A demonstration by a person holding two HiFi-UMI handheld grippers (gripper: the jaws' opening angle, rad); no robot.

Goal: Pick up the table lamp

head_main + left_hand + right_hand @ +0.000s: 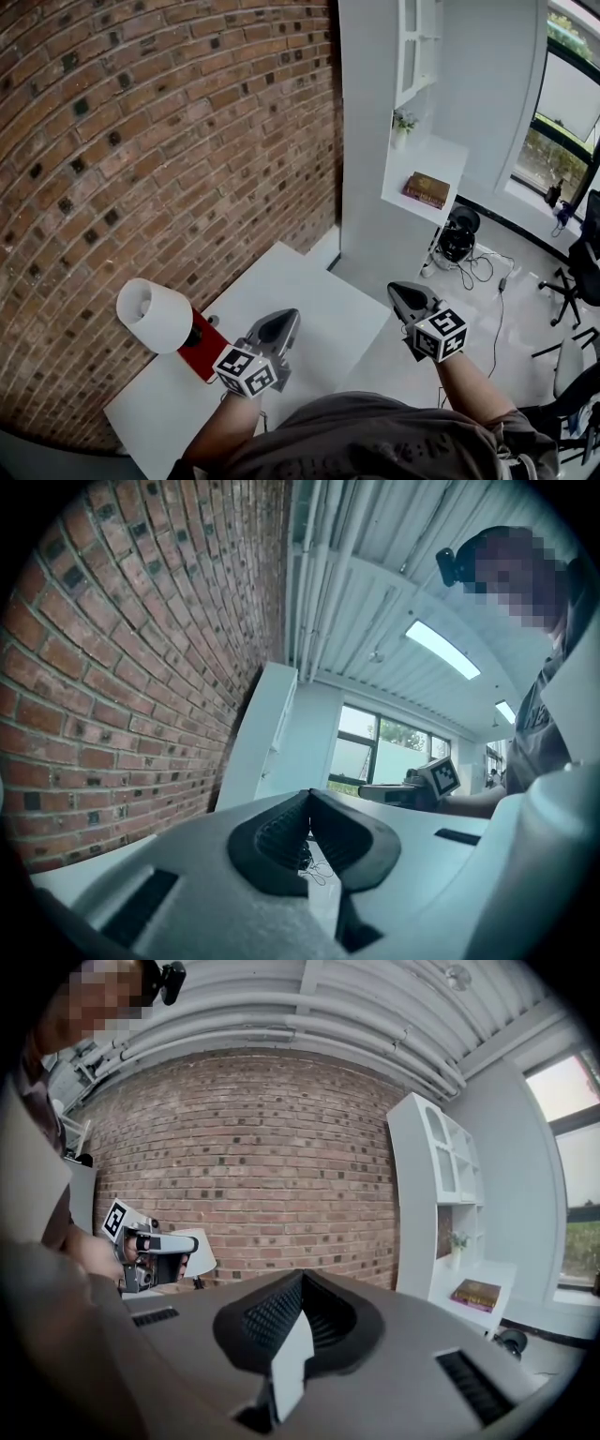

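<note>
At the far left of the head view, the brick wall (141,141) ran behind a white table (319,300). The table lamp (154,315) stood on the table's left part, close to the wall, with its white shade turned toward the camera. A flat red piece (204,358) lay just beside the shade; I could not tell whether it was the lamp's base. The left gripper (287,320) hung over the table to the right of the lamp, near it but apart. In its own view its jaws were pressed together with nothing between them. The right gripper (401,292) was held past the table's right edge, over the floor, its jaws likewise pressed together and empty. In that gripper's view the lamp shade showed behind the left gripper, against the bricks. Further right stood a white shelf unit (370,141), with a small potted plant (403,122) and a brown book (427,189) on its ledge. Loose cables (480,270) lay on the floor below. An office chair (577,277) stood at the right edge, under the window (567,103).
</note>
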